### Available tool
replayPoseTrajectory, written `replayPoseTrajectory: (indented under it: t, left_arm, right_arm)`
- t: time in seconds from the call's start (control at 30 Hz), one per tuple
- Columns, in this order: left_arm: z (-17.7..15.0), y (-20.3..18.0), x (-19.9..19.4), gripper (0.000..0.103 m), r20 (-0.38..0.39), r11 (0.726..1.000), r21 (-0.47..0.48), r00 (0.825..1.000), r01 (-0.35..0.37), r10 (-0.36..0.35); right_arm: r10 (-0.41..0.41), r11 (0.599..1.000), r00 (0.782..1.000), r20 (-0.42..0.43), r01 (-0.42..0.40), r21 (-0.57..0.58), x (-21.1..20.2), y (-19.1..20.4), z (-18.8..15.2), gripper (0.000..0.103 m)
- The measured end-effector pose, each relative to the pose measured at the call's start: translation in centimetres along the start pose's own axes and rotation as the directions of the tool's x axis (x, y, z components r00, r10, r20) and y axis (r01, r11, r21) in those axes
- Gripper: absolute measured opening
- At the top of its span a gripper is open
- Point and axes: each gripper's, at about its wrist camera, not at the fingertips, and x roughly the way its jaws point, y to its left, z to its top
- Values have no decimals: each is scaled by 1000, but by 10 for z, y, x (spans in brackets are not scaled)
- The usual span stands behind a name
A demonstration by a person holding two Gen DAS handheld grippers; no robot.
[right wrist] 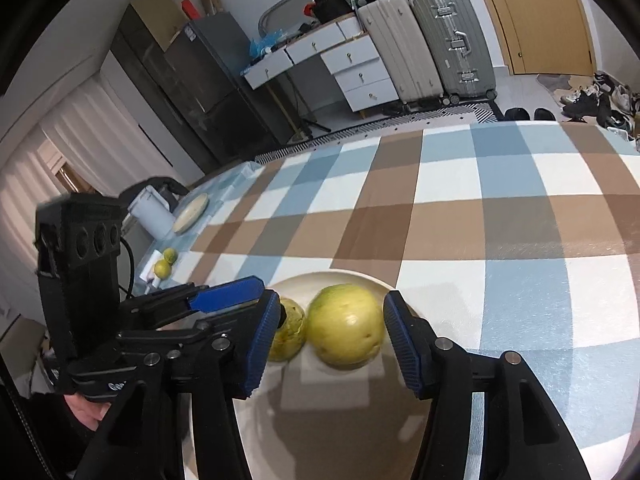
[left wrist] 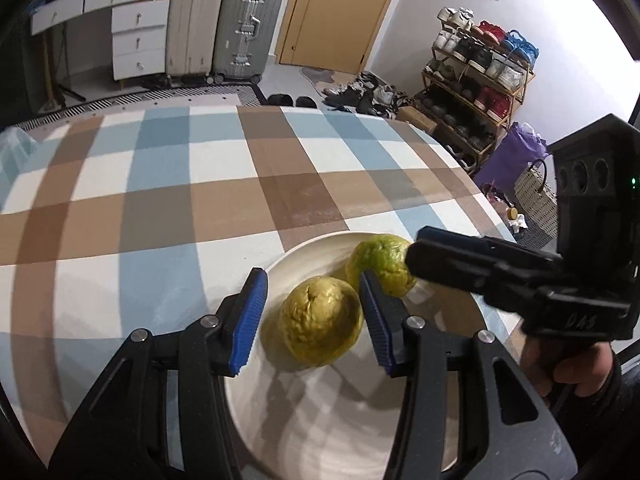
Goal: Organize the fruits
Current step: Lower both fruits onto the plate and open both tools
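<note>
Guavas sit side by side on a cream plate [left wrist: 320, 432], both near its far rim. The yellower guava [left wrist: 320, 326] lies on the plate's left part as the left wrist camera sees it, and the greener guava [left wrist: 380, 264] lies just beyond it to the right, the two nearly touching. The left gripper [left wrist: 314, 322] straddles the yellower guava with its blue pads [left wrist: 248, 320] set on either side; a gap shows between the left pad and the fruit, so the jaws stand open around it, not pressing. The right gripper [right wrist: 332, 338] reaches over the plate from the right and brackets the greener guava [right wrist: 346, 326] the same way, jaws apart, with a sliver of space at each pad. In the right wrist view the yellower guava [right wrist: 288, 336] peeks out behind the left pad.

The plate rests on a tablecloth [left wrist: 200, 200] checked in blue, brown and white. Far left of the plate, at the table's edge, two small green citrus fruits [right wrist: 166, 262] lie beside a second, empty-looking dish [right wrist: 192, 208] and a white appliance [right wrist: 150, 214]. Beyond the table stand two suitcases [left wrist: 224, 20], a white drawer unit [left wrist: 138, 40], a wooden door [left wrist: 336, 12] and a loaded shoe rack [left wrist: 476, 80].
</note>
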Motion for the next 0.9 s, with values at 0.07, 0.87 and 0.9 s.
replayPoseTrajectory:
  t: [0.07, 0.87, 0.9]
  left_arm:
    - [-1, -1, -13, 52, 12, 1000, -7, 1000, -15, 15]
    - [-96, -89, -221, 102, 271, 984, 35, 950, -173, 157]
    - [-104, -94, -229, 102, 279, 984, 39, 947, -173, 156]
  right_arm:
    - [-1, 1000, 1000, 15, 1, 7, -9, 2, 0, 58]
    - [-44, 990, 947, 318, 83, -112, -193, 103, -104, 103]
    - [-40, 991, 943, 331, 80, -109, -200, 105, -111, 103]
